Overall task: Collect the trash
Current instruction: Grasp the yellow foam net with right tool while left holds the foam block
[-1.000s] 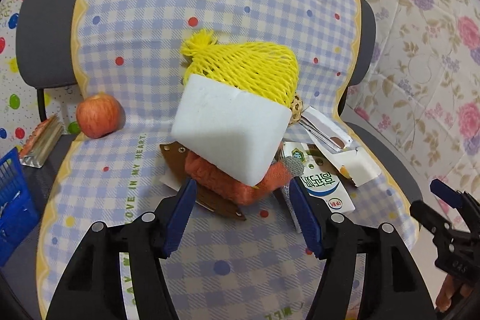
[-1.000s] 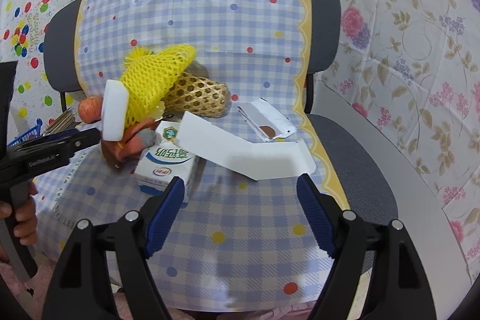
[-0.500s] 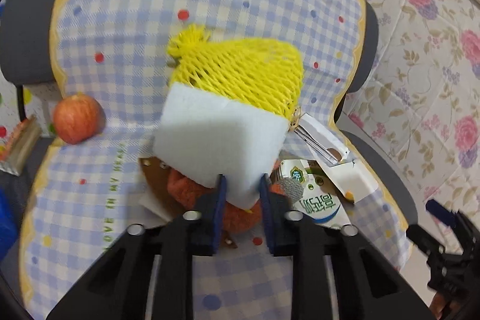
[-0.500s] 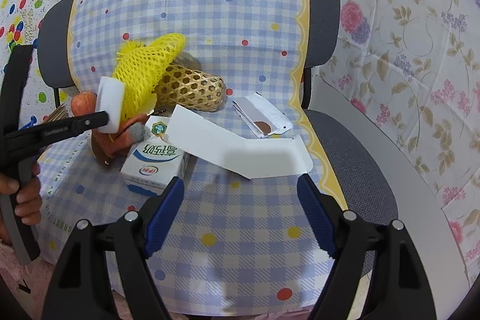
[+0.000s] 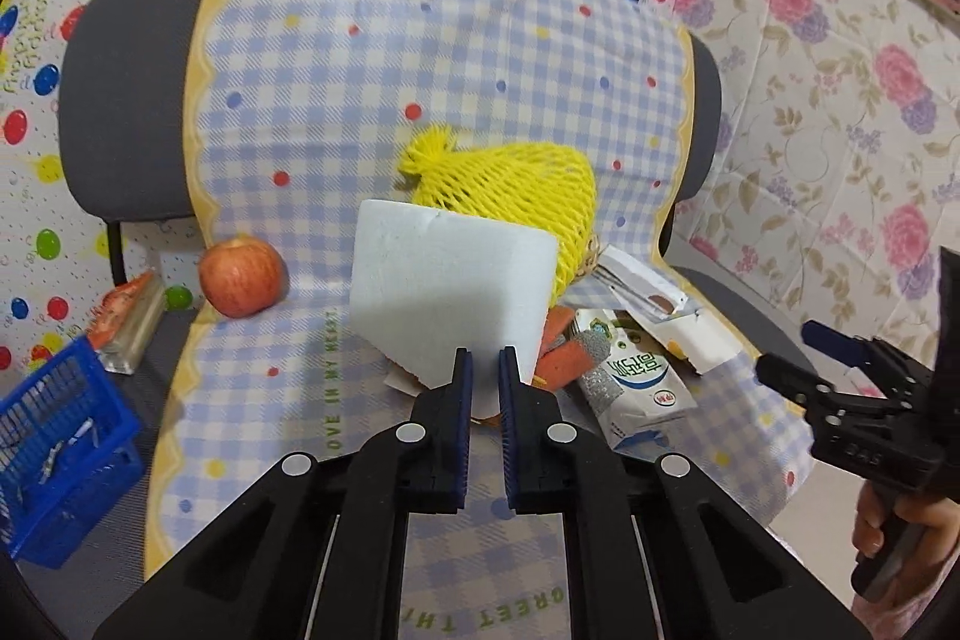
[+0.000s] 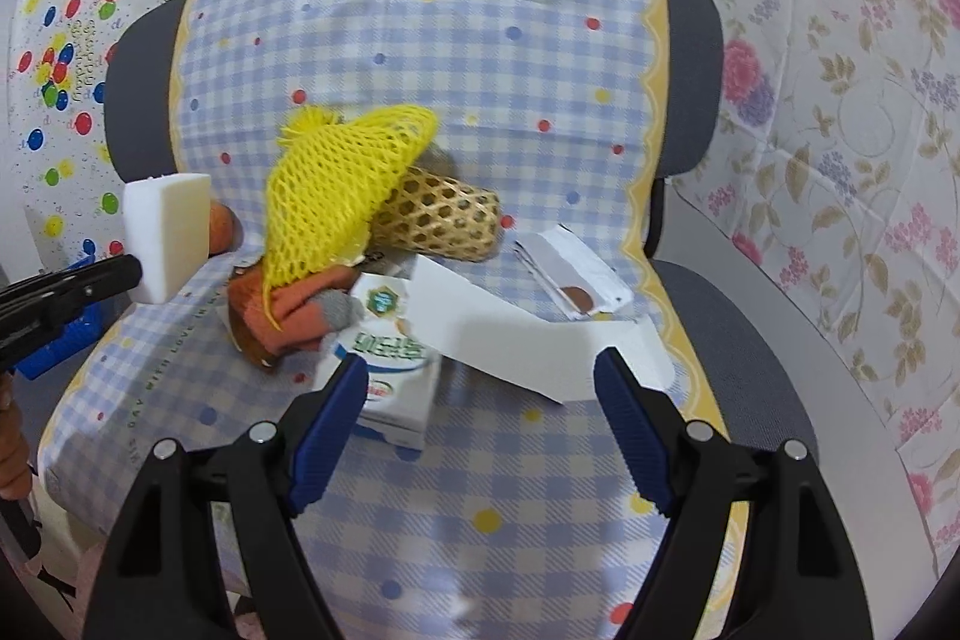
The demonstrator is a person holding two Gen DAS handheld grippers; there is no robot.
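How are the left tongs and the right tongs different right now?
The left tongs are closing, pads pinching a white foam block lifted off the chair; the right tongs stand wide open and empty, above a milk carton and white card. Both have black arms and blue pads.

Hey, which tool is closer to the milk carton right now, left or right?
Right. The right tool hangs open just above the milk carton, one finger over its edge. The left tool sits off to the side, pinching the white foam block.
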